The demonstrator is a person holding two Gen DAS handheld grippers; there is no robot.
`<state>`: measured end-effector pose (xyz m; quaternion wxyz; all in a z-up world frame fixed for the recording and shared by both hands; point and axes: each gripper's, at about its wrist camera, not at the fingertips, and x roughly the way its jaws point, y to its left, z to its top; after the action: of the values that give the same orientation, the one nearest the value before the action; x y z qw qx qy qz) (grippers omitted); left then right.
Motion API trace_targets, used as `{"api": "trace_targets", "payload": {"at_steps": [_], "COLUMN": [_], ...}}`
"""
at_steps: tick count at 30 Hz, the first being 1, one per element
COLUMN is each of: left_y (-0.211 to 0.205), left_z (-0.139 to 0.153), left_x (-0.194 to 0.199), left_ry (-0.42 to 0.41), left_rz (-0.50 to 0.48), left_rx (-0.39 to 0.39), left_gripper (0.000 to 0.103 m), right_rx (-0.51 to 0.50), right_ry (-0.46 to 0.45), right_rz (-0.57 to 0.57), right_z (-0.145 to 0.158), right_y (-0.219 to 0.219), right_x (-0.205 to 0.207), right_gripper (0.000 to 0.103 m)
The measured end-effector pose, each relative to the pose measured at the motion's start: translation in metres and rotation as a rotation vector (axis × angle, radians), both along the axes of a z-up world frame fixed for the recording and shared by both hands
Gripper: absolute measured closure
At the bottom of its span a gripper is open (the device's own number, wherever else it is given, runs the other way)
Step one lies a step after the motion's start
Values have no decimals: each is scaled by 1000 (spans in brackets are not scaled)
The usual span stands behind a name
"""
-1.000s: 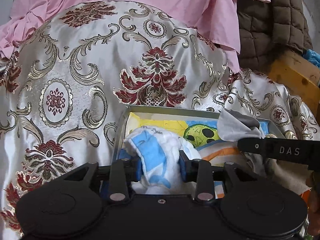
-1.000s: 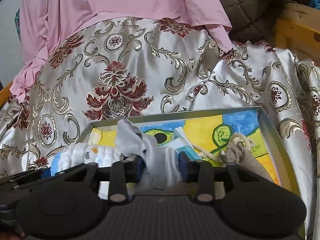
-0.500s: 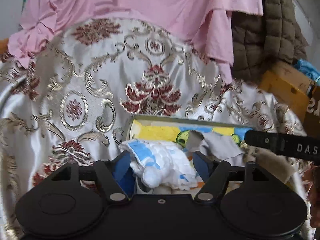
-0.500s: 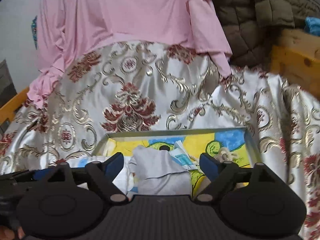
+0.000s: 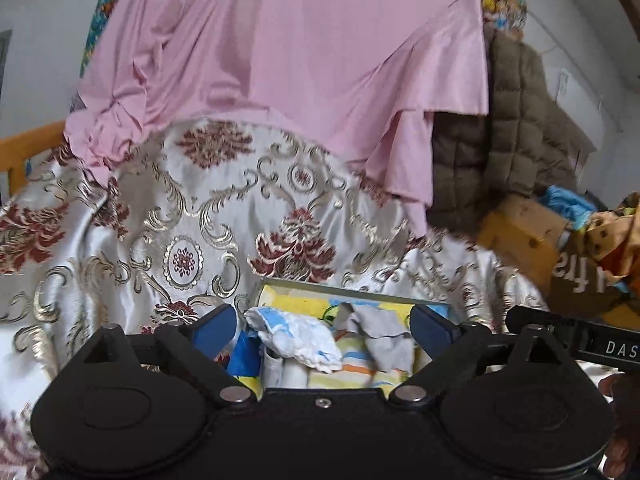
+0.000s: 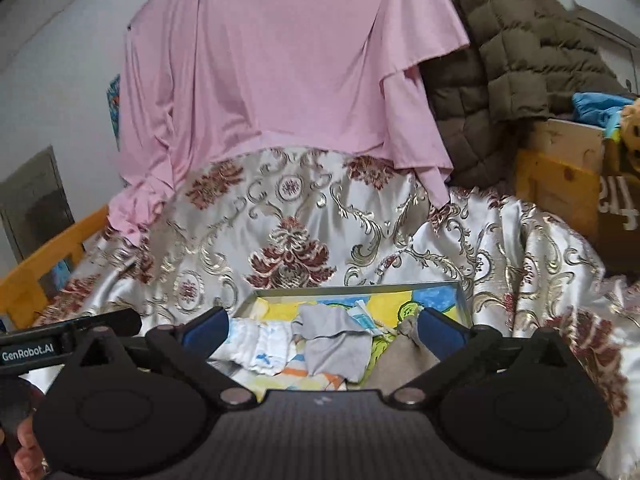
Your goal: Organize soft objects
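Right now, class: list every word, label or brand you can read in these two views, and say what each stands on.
"GenRobot.AI": white label on the black left gripper.
"DAS", cut off at the frame edge: side of the black right gripper.
White lettering on the brown cardboard box: partial, not readable.

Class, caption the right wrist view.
Open right gripper above grey cloth and white-blue cloth in tray.

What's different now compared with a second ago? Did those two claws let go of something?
Yes. The left gripper let go of the white-and-blue cloth, and the right gripper released the grey cloth. Both have just been opening their jaws and have pulled back and up. Both cloths stay in the tray, which hasn't moved on the patterned bedspread.
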<state>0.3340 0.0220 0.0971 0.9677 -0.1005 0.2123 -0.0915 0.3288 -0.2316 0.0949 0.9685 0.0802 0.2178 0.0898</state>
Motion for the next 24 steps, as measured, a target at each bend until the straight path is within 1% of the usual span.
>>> {"api": "trace_targets", "payload": {"at_steps": [2, 7, 12, 16, 21, 24], "left_y": [-2, -3, -5, -7, -12, -15], "left_z": [4, 9, 9, 5, 4, 3], "left_x": [-21, -67, -111, -144, -176, -193], "left_ry": [-22, -60, -98, -113, -135, -146], "left_rz": [5, 18, 31, 36, 37, 35], "left_rx": [-7, -28, -13, 0, 24, 35], "left_gripper": [4, 3, 1, 1, 1, 1], "right_rx": [0, -16, -40, -38, -41, -47], "right_ry": [-17, -47, -89, -113, -144, -144], "right_rz": [-3, -9, -6, -5, -31, -41], "right_z": [3, 8, 14, 17, 16, 13], "right_y": [-3, -7, -9, -11, -12, -14], "right_x": [-21, -63, -107, -137, -171, -188], "right_gripper": [0, 0, 0, 0, 0, 0]}}
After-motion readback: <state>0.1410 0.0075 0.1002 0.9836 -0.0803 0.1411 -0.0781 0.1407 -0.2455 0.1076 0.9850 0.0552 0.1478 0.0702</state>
